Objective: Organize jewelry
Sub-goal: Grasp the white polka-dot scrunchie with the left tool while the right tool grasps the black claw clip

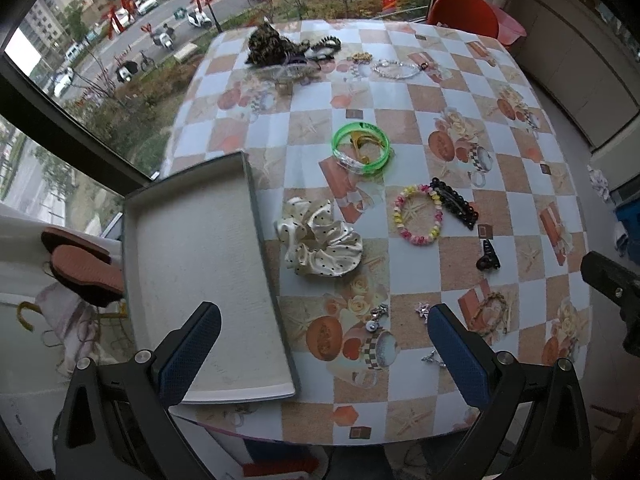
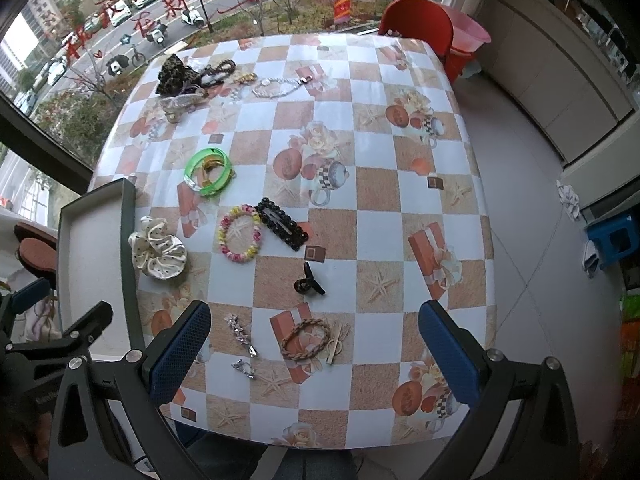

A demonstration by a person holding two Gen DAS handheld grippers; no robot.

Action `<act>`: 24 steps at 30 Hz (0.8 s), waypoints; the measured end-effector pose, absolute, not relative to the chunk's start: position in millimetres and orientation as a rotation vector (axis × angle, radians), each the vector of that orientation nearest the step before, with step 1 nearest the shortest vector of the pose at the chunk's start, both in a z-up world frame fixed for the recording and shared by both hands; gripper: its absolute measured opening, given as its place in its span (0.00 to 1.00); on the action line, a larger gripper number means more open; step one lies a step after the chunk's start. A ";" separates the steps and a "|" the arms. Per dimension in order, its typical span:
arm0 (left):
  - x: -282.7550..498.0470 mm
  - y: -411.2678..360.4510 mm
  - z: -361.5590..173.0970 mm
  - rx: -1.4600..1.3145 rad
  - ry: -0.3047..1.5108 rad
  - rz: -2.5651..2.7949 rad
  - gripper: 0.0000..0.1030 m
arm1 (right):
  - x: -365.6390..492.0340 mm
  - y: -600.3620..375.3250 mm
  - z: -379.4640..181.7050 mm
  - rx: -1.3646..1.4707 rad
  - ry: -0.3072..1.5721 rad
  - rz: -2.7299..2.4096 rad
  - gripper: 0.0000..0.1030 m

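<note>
A shallow grey tray (image 1: 192, 240) lies at the table's left edge; it also shows in the right wrist view (image 2: 92, 240). Beside it lies a cream polka-dot scrunchie (image 1: 320, 240). Green bangles (image 1: 360, 146), a pink-yellow bead bracelet (image 1: 418, 214), a black barrette (image 1: 456, 202), a small black claw clip (image 1: 488, 258), a braided bracelet (image 2: 306, 338) and silver clips (image 2: 242, 336) lie spread on the table. My left gripper (image 1: 324, 340) is open above the tray's near corner. My right gripper (image 2: 316, 350) is open above the braided bracelet and silver clips.
At the table's far end lie a leopard scrunchie (image 1: 266, 44), a black-white hair tie (image 1: 324, 48) and a pearl chain (image 1: 396, 69). A red chair (image 2: 416, 24) stands behind the table. A window runs along the left. White cabinets (image 2: 560, 80) stand on the right.
</note>
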State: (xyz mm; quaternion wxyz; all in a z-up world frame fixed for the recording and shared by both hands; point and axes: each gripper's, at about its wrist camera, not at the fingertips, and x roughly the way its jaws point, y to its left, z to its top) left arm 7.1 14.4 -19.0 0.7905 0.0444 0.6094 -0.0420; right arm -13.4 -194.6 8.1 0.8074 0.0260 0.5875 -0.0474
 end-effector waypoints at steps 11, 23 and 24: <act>33.9 14.5 -51.0 -0.040 1.320 -0.210 1.00 | 10.7 -218.8 -34.0 0.127 1.359 -0.108 1.00; 65.2 -9.1 -100.6 0.155 1.323 -0.163 1.00 | 30.7 -229.7 -92.6 0.188 1.460 -0.096 1.00; 68.2 -11.4 -105.5 0.160 1.323 -0.164 1.00 | 32.1 -229.3 -97.1 0.186 1.466 -0.093 1.00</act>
